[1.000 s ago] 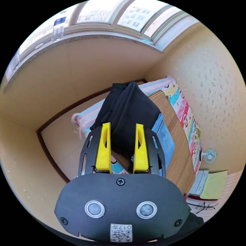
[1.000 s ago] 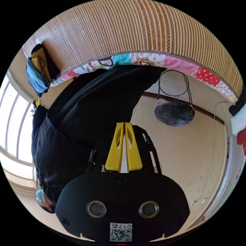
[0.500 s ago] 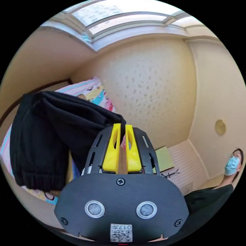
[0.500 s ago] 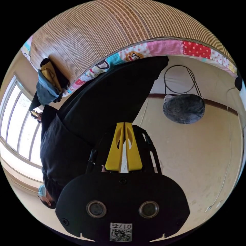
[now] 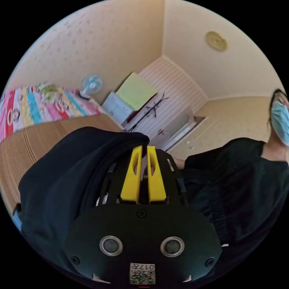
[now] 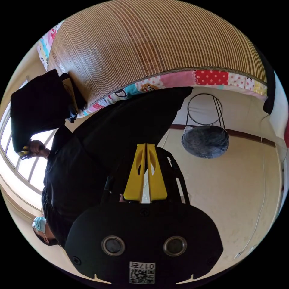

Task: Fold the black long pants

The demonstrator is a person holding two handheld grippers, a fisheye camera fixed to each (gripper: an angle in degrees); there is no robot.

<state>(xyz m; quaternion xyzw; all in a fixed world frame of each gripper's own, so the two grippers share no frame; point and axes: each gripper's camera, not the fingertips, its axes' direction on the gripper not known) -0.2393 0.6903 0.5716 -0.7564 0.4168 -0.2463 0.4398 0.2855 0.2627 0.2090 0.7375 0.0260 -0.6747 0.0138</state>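
Black long pants [image 5: 66,168] bundled, lifted, pinched between closed jaws of left gripper [image 5: 144,150]; right gripper [image 6: 146,148] closed, apparently empty; bamboo mat [image 6: 144,51] bare; folding seemingly not begun

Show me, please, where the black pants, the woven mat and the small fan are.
black pants [image 5: 60,180], left gripper view, on the bunched dark cloth
woven mat [image 6: 156,42], right gripper view, on its striped top
small fan [image 5: 91,85], left gripper view, on its round head

Pants [image 5: 60,180] draped over left tool [image 5: 144,147]
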